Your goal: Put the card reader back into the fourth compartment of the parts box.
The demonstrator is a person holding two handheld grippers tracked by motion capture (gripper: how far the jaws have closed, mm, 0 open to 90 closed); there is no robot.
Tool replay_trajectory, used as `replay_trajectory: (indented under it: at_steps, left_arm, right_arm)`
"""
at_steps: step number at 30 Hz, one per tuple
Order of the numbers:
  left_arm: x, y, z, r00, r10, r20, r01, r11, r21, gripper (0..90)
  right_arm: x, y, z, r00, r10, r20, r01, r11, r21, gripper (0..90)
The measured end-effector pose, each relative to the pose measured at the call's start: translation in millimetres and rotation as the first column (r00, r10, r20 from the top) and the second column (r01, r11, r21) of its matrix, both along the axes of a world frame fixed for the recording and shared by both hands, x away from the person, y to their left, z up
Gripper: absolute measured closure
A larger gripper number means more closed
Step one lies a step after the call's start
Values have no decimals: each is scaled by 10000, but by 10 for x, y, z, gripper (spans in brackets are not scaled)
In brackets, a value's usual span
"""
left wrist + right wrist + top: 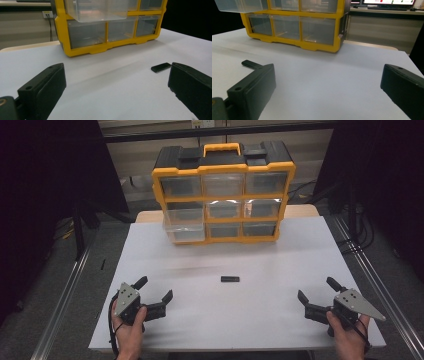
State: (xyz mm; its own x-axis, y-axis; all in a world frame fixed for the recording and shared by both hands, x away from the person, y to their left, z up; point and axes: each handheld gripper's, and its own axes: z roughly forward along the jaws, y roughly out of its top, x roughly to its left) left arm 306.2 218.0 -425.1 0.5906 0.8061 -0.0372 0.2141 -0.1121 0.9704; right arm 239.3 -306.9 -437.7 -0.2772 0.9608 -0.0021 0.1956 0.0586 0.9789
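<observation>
A yellow and black drawer cabinet (223, 195) stands at the far side of the white table (250, 320). Its middle-left clear drawer (185, 222) is pulled out toward me, and appears as a drawer (97, 10) at the top of the left gripper view. A small flat black bar (230, 279) lies on the table between the cabinet and the grippers; the bar (161, 67) sits just left of the left gripper's right jaw. My left gripper (155, 290) rests open near the front left. My right gripper (318, 290) is open near the front right, nothing between its jaws.
The cabinet (294, 22) has three rows of clear drawers and a yellow handle (221, 149) on top. Metal rails (65, 290) run along both sides of the table. A monitor strip (387, 2) sits on a bench behind.
</observation>
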Motion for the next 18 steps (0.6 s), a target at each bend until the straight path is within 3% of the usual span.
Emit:
replay_trajectory:
  at_steps: [9,10,18]
  left_arm:
    - [46,-70,-28,9991,-228,-351,233,9996,126,17]
    - [51,-100,-39,9979,-305,-572,315,9993,177,18]
    - [94,-244,-24,9963,-592,-626,616,9974,371,18]
  right_arm:
    - [-3,3,-6,9998,178,-62,-178,9998,129,1]
    - [-1,6,-9,9998,202,-60,-201,9997,146,1]
    - [2,7,-19,9995,295,-116,-293,9994,162,5]
